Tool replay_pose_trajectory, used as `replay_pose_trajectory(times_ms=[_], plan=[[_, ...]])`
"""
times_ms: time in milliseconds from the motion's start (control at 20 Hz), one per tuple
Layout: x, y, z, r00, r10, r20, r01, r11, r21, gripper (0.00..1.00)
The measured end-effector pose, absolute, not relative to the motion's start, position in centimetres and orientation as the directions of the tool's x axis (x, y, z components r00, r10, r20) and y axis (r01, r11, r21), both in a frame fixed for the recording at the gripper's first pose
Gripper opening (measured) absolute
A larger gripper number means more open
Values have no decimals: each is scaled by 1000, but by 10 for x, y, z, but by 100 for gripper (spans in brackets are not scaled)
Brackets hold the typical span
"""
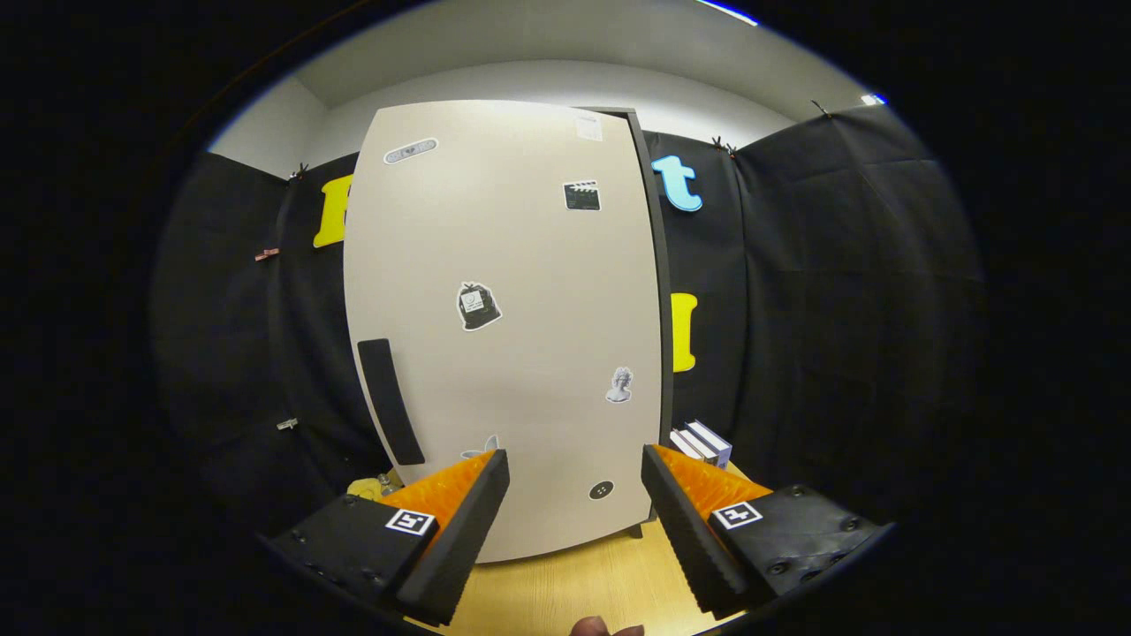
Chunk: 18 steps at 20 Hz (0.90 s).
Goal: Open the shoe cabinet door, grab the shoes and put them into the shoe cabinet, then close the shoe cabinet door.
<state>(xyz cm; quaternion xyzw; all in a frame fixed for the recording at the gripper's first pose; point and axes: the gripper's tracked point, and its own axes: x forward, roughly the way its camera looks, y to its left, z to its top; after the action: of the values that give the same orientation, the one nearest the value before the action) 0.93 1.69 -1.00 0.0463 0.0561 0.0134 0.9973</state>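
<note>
- Behind the cabinet (pixel 504 327) hangs black cloth (pixel 839 309), forming the booth's wall on both sides; a pale wall and ceiling show above it.
- Small clips (pixel 267 254) hold the cloth to the left of the cabinet.
- A stack of books (pixel 702 442) lies on the wooden surface (pixel 574 587) just right of the cabinet's lower corner, beyond the right finger.
- A yellowish item (pixel 367 487) sits at the cabinet's lower left, partly hidden by the left finger; what it is cannot be told.
- A fingertip of the person (pixel 605 627) shows below, between the two fingers.
- The cabinet stands upright on the wooden surface, directly ahead of the fingers; its door (pixel 530 265) is closed and pale beige, with a dark edge along the right side.
- A dark vertical handle (pixel 390 402) sits near the door's lower left edge; several small stickers (pixel 477 306) are scattered over the door.
- The gripper (pixel 574 468) is spread wide, its fingers holding nothing, the door's lower part seen between them.
</note>
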Motion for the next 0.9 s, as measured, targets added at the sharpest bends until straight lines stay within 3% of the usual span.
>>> replay_pose_trajectory(times_ms=[900], plan=[[11, 26, -11, 993, 46, -113, -37, 996, 77, 98]])
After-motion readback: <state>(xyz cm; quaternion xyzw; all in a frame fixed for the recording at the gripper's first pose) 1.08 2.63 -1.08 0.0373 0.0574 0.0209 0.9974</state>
